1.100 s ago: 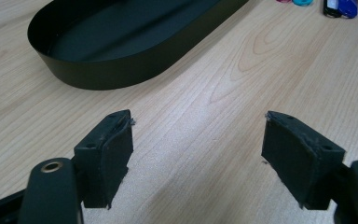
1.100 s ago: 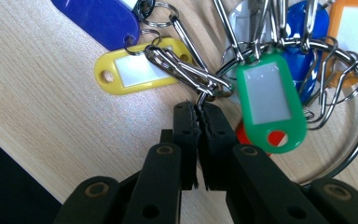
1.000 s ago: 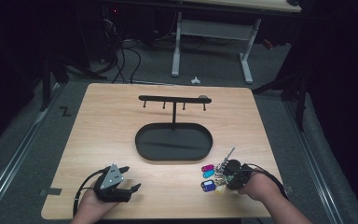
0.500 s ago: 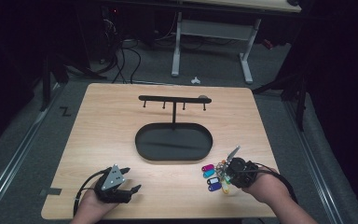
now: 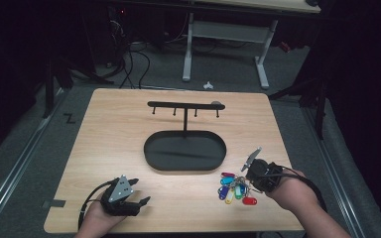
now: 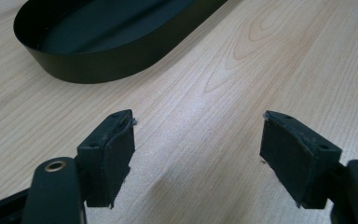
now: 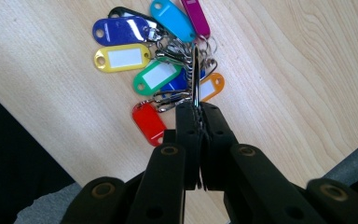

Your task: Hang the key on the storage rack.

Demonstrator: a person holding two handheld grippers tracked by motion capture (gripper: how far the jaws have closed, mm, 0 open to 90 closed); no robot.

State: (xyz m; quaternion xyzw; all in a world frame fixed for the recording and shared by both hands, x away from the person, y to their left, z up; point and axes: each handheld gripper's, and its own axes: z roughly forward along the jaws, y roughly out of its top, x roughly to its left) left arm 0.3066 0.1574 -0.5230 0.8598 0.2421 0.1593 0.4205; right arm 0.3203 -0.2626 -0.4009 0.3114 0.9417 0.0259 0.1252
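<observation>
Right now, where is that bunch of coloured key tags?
In the high view, the key tags lie near the table's front right edge, beside the black tray, their ring pinched by the right gripper.

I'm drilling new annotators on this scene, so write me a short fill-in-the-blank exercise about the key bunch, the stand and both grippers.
1. The right gripper is shut on the metal ring of the bunch of ____ tags.
2. The left gripper rests with its jaws ____ and nothing between them.
3. The tag nearest the right gripper's jaws in the right gripper view is coloured ____.
4. The oval tray of the stand is coloured ____.

Missing words: key; open; red; black
</observation>
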